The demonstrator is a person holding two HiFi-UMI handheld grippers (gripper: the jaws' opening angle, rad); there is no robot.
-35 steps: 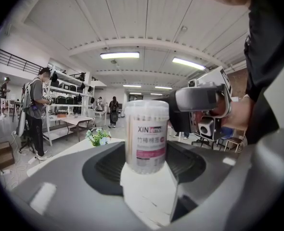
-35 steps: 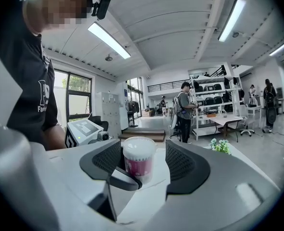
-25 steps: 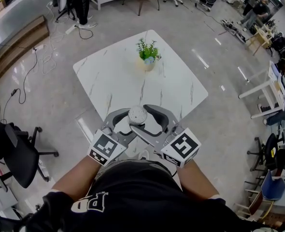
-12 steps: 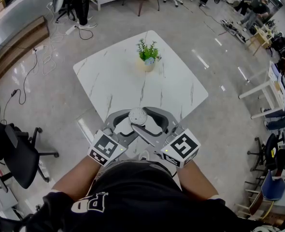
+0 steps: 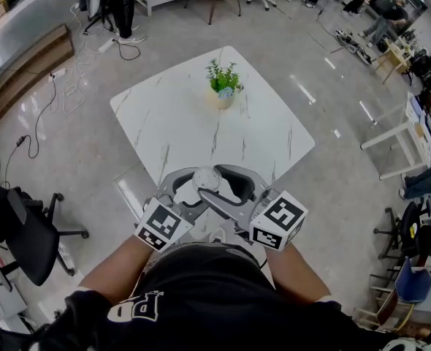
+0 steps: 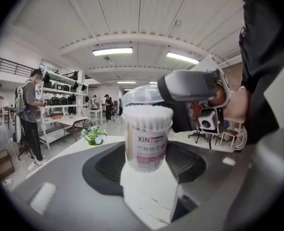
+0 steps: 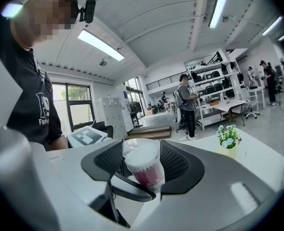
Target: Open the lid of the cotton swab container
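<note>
Brimming with white swabs (image 6: 147, 117), clear container (image 6: 146, 146)

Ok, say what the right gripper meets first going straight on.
The clear lid of the cotton swab container, already between the jaws of the right gripper, which have just been closing; next, probably the left gripper.

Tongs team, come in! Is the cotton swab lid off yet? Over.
Left tongs clamped on cotton swab container. Right tongs just been closing, lid between them; lifted or not, unclear. Nothing blocking.
</note>
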